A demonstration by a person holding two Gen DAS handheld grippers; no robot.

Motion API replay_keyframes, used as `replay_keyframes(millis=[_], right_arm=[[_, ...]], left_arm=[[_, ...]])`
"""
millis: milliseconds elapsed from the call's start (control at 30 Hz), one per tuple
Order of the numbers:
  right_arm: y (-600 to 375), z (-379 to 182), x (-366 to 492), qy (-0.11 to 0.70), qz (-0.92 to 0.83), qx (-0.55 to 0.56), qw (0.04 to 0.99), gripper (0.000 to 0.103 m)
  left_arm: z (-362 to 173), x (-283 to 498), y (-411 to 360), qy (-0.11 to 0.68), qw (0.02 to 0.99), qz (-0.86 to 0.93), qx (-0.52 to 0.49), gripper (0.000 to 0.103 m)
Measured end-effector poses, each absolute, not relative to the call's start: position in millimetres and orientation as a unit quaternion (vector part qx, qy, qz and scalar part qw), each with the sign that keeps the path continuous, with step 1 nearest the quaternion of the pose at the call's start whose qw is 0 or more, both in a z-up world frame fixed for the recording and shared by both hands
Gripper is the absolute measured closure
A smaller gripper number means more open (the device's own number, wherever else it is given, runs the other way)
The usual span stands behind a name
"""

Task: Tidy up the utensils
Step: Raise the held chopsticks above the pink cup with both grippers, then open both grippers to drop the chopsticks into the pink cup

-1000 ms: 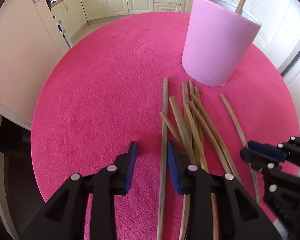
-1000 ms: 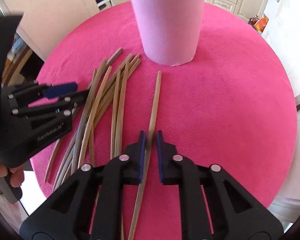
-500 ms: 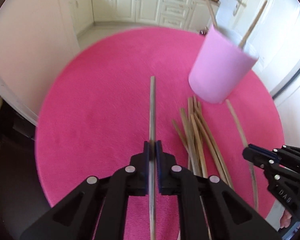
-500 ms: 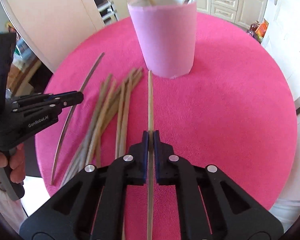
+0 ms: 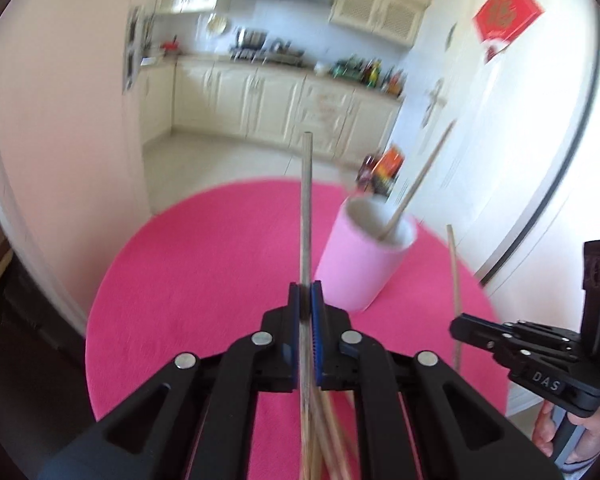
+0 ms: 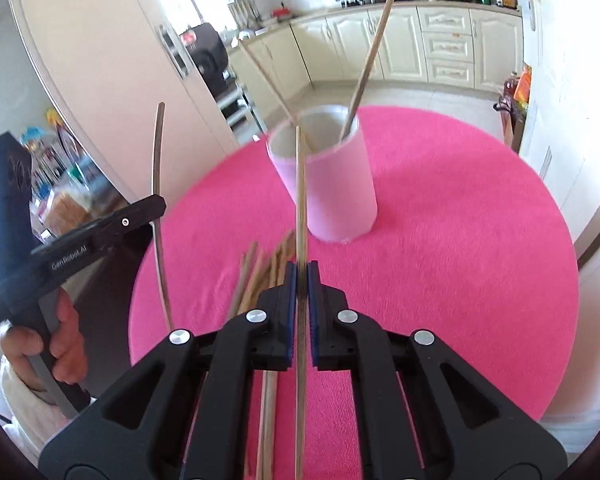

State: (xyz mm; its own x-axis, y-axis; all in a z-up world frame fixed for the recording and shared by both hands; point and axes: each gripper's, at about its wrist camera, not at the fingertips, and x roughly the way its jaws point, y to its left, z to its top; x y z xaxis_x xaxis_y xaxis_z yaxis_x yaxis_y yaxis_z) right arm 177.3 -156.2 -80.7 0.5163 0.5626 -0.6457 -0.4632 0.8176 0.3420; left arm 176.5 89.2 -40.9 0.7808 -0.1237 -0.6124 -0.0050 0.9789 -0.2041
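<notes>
Sticks (image 5: 306,208) clamped in both shut jaws

Both grippers: black plastic scissor-link bodies, round silver rivets at the pivots, blue ribbed pads on the fingers. Left gripper (image 5: 308,304) side plate reads "GenRobot.AI" in white. Right gripper (image 6: 299,280) carries a small "DAS" label. Grey pistol handle under each. White sleeve (image 6: 24,400) on the left hand (image 6: 48,344).
</notes>
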Motion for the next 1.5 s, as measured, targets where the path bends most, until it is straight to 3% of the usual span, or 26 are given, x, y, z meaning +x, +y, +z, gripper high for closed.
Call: replay_keyframes(millis=[400, 600, 967, 1200, 1500], right_arm=[[-180.1, -20.7, 189.3, 0.279, 0.296, 0.109, 0.907, 0.097], [-184.3, 12.5, 193.5, 0.173, 0.280, 0.124, 0.936, 0.097], [-180.3, 13.2, 219.4, 0.073, 0.250, 0.139, 0.955, 0.097], [-178.3, 6.4, 229.1, 0.043, 0.230, 0.152, 0.960, 0.097], [-159.9, -7.7, 230.3, 0.061, 0.234, 0.139, 0.960, 0.097]], left_arm=[[11.4, 194.2, 44.4, 0.171, 0.979, -0.077, -0.085, 0.097], [30.7, 215.2, 28.6, 0.089, 0.989, -0.063, -0.100, 0.097], [38.4, 221.0, 37.5, 0.004, 0.994, -0.034, -0.106, 0.097], [21.4, 241.7, 42.7, 0.028, 0.994, -0.026, -0.103, 0.097], [-0.3, 251.9, 48.3, 0.075, 0.992, -0.031, -0.095, 0.097]])
